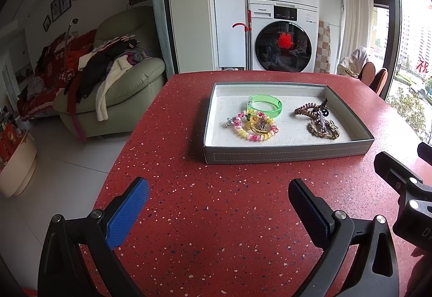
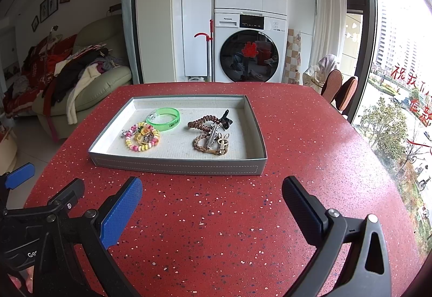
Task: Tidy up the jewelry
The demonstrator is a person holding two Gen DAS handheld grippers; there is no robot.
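A grey tray [image 1: 286, 155] [image 2: 175, 166] with a white lining sits on the red speckled table. In it lie a green bangle [image 1: 265, 106] [image 2: 163, 118], a pink and yellow coil bracelet with gold charms [image 1: 255, 126] [image 2: 142, 139], a brown coil hair tie [image 1: 307, 110] [image 2: 201, 122] with a black clip, and a braided brown bracelet [image 1: 324, 131] [image 2: 209, 144] with a silver hair clip across it. My left gripper [image 1: 218, 205] is open and empty, in front of the tray. My right gripper [image 2: 212, 201] is open and empty, also in front of the tray.
The red table [image 1: 216, 229] [image 2: 310, 135] ends at the left over white floor. A green sofa [image 1: 129, 81] piled with clothes stands at the left. Stacked washing machines [image 1: 282, 35] stand behind the table, and a window is at the right.
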